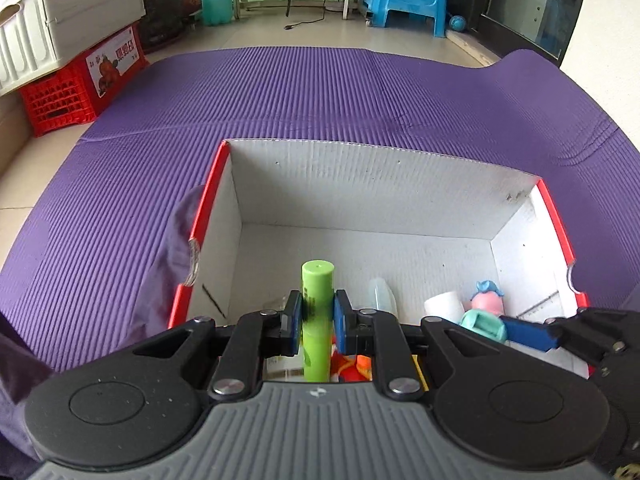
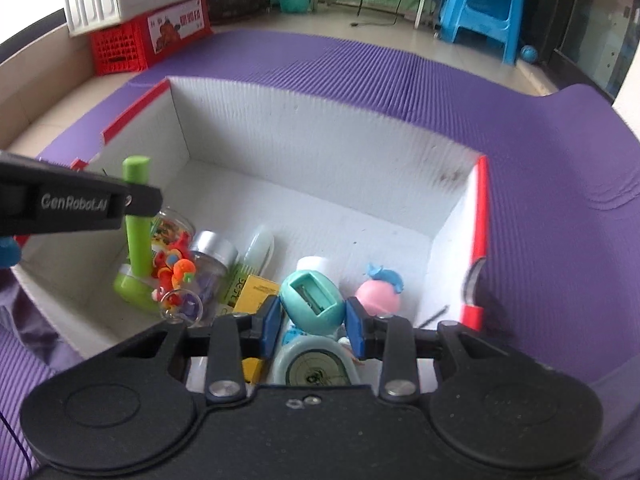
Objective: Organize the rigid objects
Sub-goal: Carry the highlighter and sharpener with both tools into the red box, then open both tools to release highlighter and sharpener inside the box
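Green tube point(image 1: 317, 320) upright in left gripper point(image 1: 317, 322)

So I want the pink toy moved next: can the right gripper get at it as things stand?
Probably not yet: the right gripper is shut on the teal sharpener. The pink toy lies uncovered just beside it.

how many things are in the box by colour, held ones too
Green: 2, the stick in the left tool and a lid
Teal: 1, the sharpener in the right tool
Pink: 1, toy
Yellow: 1, carton
Total: 5
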`<action>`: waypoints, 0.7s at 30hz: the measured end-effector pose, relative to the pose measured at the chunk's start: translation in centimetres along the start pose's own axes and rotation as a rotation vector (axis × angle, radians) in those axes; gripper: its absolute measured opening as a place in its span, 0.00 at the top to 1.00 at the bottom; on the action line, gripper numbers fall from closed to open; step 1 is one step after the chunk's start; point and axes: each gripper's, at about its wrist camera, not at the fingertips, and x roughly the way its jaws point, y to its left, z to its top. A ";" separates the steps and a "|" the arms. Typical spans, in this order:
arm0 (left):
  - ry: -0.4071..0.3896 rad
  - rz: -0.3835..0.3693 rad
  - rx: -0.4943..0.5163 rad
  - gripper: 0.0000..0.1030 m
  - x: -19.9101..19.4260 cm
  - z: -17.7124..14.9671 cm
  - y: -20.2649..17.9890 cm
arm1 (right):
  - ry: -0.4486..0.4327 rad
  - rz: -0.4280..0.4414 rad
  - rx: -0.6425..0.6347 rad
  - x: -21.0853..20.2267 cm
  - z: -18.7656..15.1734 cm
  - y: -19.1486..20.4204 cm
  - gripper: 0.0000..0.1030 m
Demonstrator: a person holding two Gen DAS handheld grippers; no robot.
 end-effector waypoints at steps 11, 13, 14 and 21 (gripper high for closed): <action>0.064 0.005 -0.034 0.84 3.0 -0.1 0.0 | 0.026 0.015 0.007 1.9 -0.3 0.1 0.66; 0.073 0.014 -0.032 0.84 3.1 -0.4 -0.1 | 0.026 0.018 0.006 1.7 -0.5 0.1 0.66; 0.076 0.014 -0.035 0.84 3.1 -0.4 -0.1 | 0.024 0.017 0.006 1.6 -0.5 0.0 0.65; 0.088 -0.028 -0.088 0.84 1.7 -0.4 0.7 | -0.001 0.029 0.014 0.2 -0.6 -0.1 0.55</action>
